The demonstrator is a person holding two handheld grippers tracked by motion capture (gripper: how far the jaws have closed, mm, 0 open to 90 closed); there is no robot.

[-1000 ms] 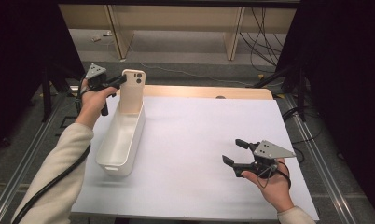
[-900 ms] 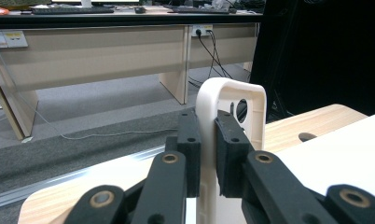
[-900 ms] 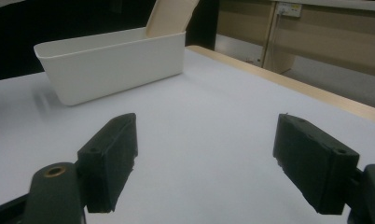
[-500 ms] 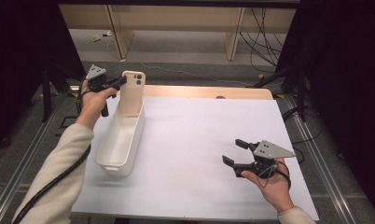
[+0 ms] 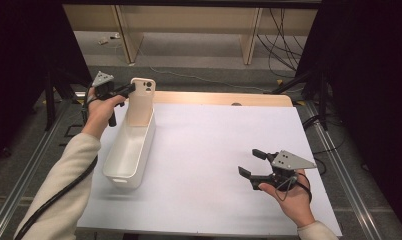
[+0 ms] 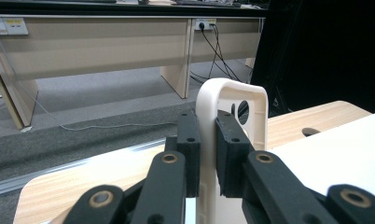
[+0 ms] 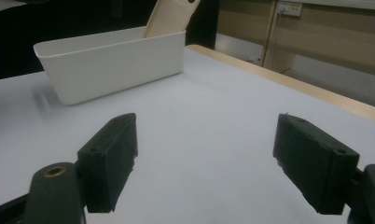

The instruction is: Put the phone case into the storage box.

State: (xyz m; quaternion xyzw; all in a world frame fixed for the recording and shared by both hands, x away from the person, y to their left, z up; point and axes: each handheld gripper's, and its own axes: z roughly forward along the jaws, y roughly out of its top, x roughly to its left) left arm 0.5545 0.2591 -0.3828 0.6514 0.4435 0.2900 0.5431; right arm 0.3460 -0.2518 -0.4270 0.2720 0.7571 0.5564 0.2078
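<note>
Your left gripper [image 5: 130,89] is pinching the phone case [image 5: 141,100], apparently standing inside the tub's [image 5: 120,167] far end; your right gripper [image 5: 252,165], well right of it, is spreading wide.

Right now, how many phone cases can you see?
1. The phone case stands upright at the far end of the white bin, pinched by the left gripper. The bin's floor shows bare, though its near wall hides a little.

Lab or office test room, pale wooden benches [image 5: 189,20] along the back wall, wall sockets [image 6: 206,22] with trailing cables [image 5: 284,35], grey carpet (black curtains either side), white-topped worktable [image 5: 229,150]
</note>
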